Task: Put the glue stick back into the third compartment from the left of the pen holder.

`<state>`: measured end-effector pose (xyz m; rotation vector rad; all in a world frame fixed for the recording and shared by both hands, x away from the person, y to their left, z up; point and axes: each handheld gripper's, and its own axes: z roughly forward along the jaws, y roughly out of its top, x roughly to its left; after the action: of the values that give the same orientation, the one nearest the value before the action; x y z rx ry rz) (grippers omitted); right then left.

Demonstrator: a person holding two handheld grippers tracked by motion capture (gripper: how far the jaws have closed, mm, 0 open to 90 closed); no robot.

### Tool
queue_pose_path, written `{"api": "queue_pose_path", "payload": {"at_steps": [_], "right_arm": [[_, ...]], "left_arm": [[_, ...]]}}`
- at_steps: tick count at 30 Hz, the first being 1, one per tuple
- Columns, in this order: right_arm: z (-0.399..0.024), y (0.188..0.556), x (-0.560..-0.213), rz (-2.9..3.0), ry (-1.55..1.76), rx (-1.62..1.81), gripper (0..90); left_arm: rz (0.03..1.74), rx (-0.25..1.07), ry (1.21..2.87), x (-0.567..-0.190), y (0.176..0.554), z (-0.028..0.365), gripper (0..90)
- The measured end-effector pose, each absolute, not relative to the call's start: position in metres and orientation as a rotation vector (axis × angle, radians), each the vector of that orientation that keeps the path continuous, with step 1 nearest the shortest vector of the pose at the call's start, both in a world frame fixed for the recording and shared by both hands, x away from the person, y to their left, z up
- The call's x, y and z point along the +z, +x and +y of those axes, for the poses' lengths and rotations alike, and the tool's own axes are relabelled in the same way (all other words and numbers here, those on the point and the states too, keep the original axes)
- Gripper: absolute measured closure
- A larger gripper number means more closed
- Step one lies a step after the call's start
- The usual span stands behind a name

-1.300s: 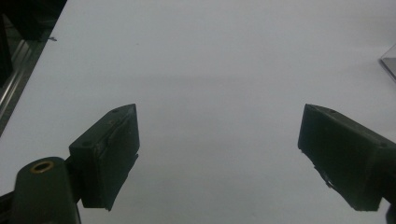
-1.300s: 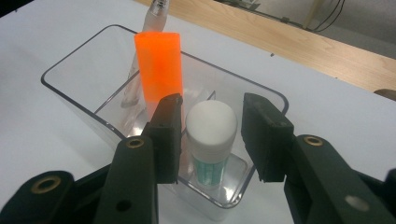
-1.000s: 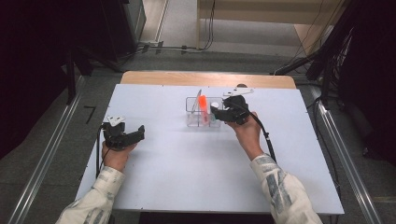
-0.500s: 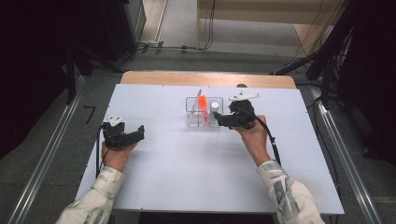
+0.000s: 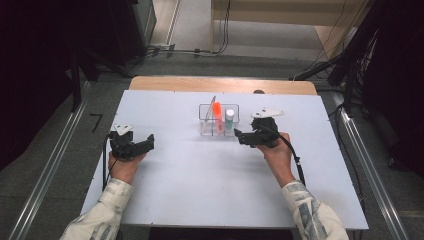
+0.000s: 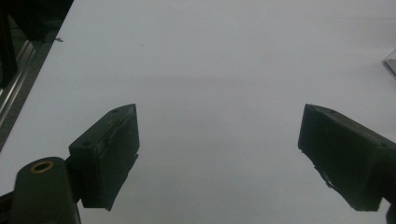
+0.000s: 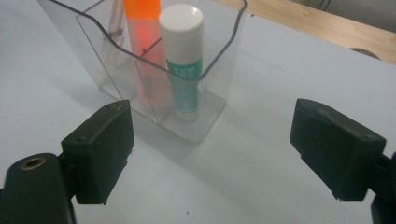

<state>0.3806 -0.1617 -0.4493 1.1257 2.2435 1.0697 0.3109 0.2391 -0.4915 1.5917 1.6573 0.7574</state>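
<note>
worktop (image 5: 200, 190): white top, wooden strip along far edge, person's sleeves come in from near side
organizer (image 5: 219, 121): clear plastic holder with compartments, stands upright on worktop centre-far, just left of right tongs
right tongs (image 5: 239, 136): on the worktop just beside organizer's right side, tips pointing at it, not touching; jaws have just been opening, now spread wide, nothing between them; in right gripper view (image 7: 210, 154) organizer sits just ahead between the two jaws
left tongs (image 5: 148, 141): well apart from organizer, over bare worktop at left; jaws wide apart, holding nothing; left gripper view (image 6: 219, 158) has plain white surface under them
orange marker (image 7: 142, 32): upright in organizer, middle compartment
glue stick (image 7: 183, 56): white cap, green label, upright in compartment next to orange marker, on the side nearest right tongs
thin clear item (image 7: 114, 28): leans in far-left compartment, too faint to identify
</note>
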Motion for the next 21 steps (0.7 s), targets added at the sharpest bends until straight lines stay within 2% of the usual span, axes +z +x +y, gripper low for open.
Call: {"api": "queue_pose_path", "payload": {"at_steps": [21], "right_arm": [[-0.188, 0.367, -0.454, 2.218, 1.182, 1.052, 11.8]], "left_arm": [[1.560, 0.798, 1.643, -0.483, 0.289, 0.221, 12.5]]}}
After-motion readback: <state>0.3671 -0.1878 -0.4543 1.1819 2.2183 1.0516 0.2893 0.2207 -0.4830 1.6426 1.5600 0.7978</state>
